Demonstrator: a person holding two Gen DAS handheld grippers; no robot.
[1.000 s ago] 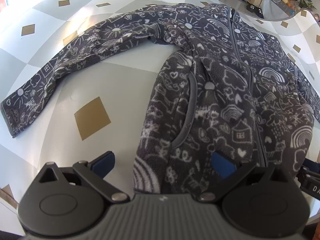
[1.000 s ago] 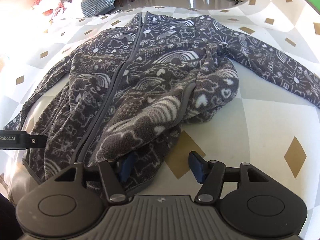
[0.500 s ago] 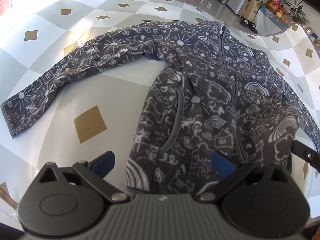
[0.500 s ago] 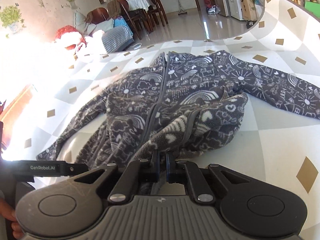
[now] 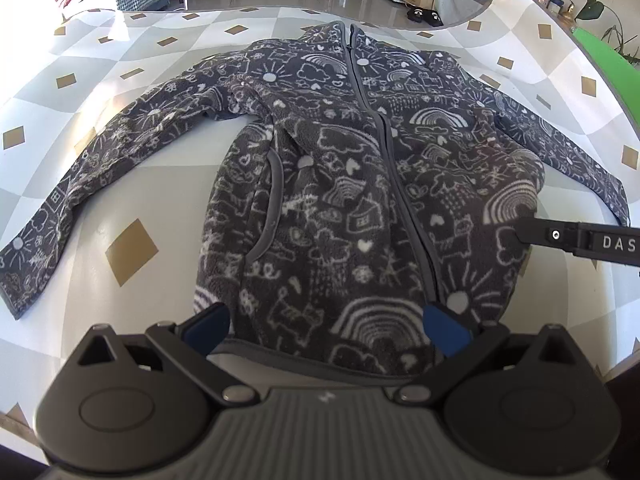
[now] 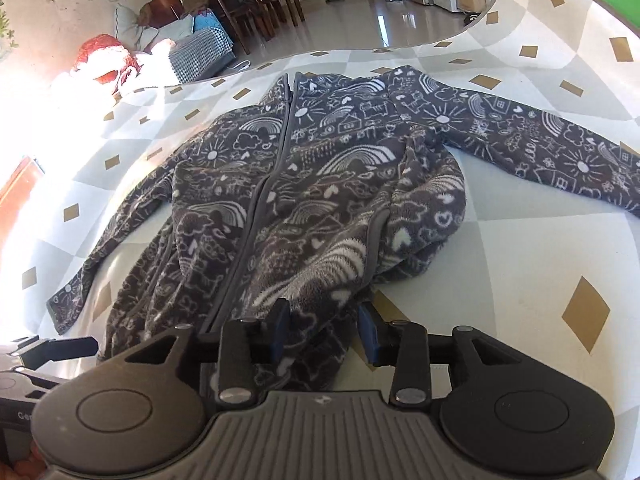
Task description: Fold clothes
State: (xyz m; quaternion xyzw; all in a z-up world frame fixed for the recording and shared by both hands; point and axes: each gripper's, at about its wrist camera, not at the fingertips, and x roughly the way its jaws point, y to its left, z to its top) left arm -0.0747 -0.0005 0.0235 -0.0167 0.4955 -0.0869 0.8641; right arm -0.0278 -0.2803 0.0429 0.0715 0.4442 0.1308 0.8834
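A dark grey fleece jacket [image 5: 340, 200] with white doodle print lies face up and zipped on the checked tablecloth [image 5: 120, 184], both sleeves spread out. My left gripper [image 5: 326, 330] is open wide over the near hem, its blue pads either side of the lower front. In the right wrist view the jacket [image 6: 320, 200] has its right side bunched up. My right gripper [image 6: 324, 332] is opening; the hem corner lies loose between its pads. Its finger [image 5: 580, 236] reaches in at the jacket's right edge. The left gripper [image 6: 52, 350] shows at lower left.
The table's far edge [image 5: 400, 26] curves behind the collar, with shiny floor beyond. Dining chairs [image 6: 256, 4] and a checked seat [image 6: 200, 52] stand further back. A green surface [image 5: 600, 56] lies at the right. Bare cloth [image 6: 500, 264] flanks the jacket.
The right gripper closed on the hem corner half a second ago and has now parted again, slightly higher. The left gripper moved right along the hem, toward the zip.
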